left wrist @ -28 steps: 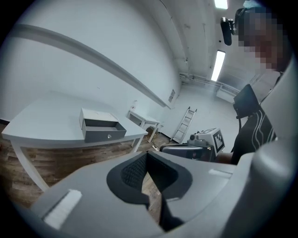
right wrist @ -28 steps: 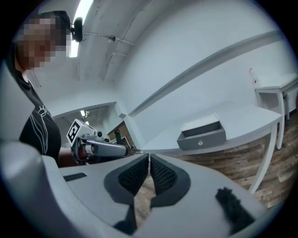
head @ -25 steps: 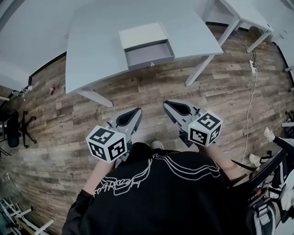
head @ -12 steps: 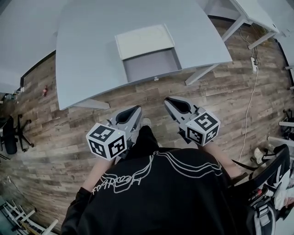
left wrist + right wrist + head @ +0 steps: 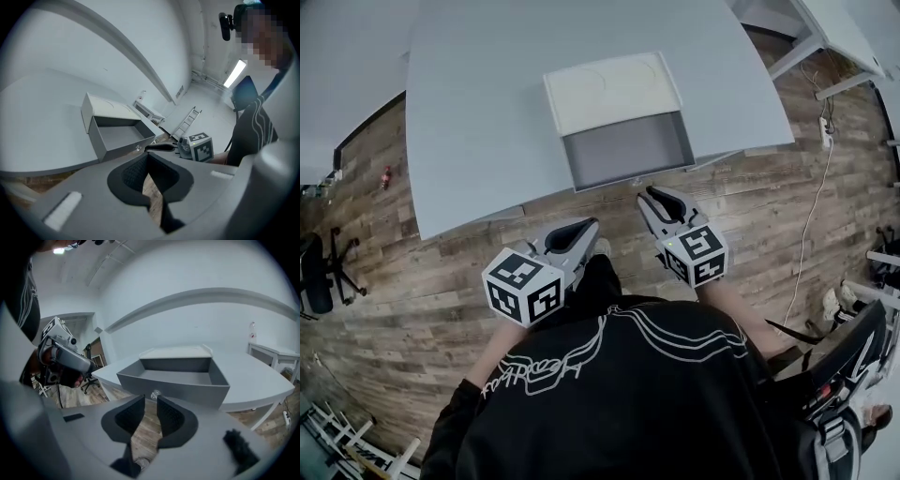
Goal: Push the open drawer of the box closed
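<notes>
A white-topped box (image 5: 614, 87) stands on the grey table (image 5: 469, 122) with its grey drawer (image 5: 628, 150) pulled out toward me. The drawer is empty and has a small knob (image 5: 635, 180) on its front. My right gripper (image 5: 661, 197) is just in front of that knob, a little below the table's edge. In the right gripper view the knob (image 5: 154, 394) shows through a narrow gap between the gripper's (image 5: 150, 404) pads. My left gripper (image 5: 581, 230) hangs lower and to the left. It (image 5: 148, 159) is shut on nothing, with the drawer (image 5: 117, 136) ahead.
Wooden floor lies under and round the table. A second white table (image 5: 825, 28) stands at the far right, with a cable (image 5: 814, 169) on the floor near it. An office chair (image 5: 314, 272) is at the far left. A ladder (image 5: 187, 123) leans on the far wall.
The person has stepped up to the table, so the box and drawer are much nearer. The right gripper has risen to the drawer's front and its jaws have parted slightly.
</notes>
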